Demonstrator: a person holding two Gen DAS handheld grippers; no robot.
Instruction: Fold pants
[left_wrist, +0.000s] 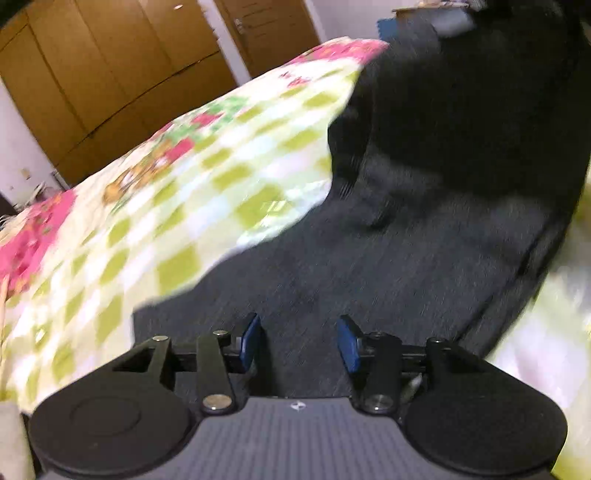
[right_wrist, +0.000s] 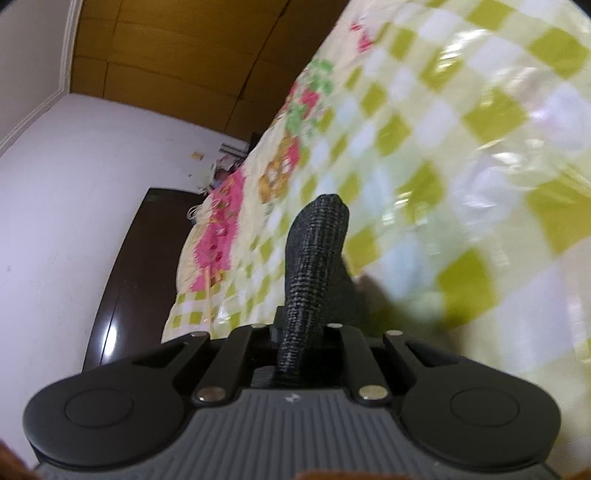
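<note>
The wooden wardrobe (left_wrist: 110, 66) stands at the far left, behind the bed (left_wrist: 166, 206) with its green-checked, pink-flowered cover. The dark grey pants (left_wrist: 388, 266) lie spread over the right part of the bed, one part lifted at the far right. The left gripper (left_wrist: 300, 341) hovers above the near pants, jaws parted with nothing between them. The right gripper (right_wrist: 295, 332) has its jaws clamped on a fold of the pants.

Left claw (left_wrist: 299, 341) jaws apart, empty, angled down; right claw (right_wrist: 295, 334) clamped shut on cloth.
</note>
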